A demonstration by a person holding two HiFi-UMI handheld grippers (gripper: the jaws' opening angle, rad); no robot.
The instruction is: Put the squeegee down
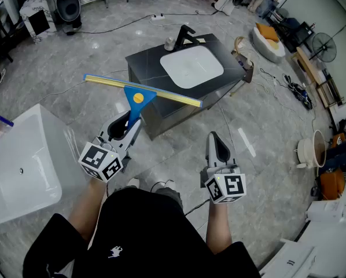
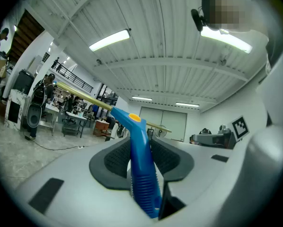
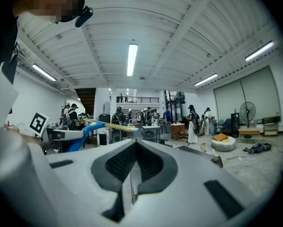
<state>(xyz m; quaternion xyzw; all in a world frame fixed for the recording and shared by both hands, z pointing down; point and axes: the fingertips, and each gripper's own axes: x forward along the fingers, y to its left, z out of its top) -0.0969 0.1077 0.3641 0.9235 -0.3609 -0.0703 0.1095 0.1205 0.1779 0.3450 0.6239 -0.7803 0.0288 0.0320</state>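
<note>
Gripping the squeegee by its blue ribbed handle with the left gripper, fingers pressed against either side of the handle. Holding it up in the air over the floor, blade at the far end and set crosswise, with a yellow strip along its edge. In the head view, crossing the near corner of the dark tabletop, short of the white basin and black faucet. On the right gripper, fingers closed together around nothing, well apart from the squeegee. Also visible at the left of the right gripper view.
</note>
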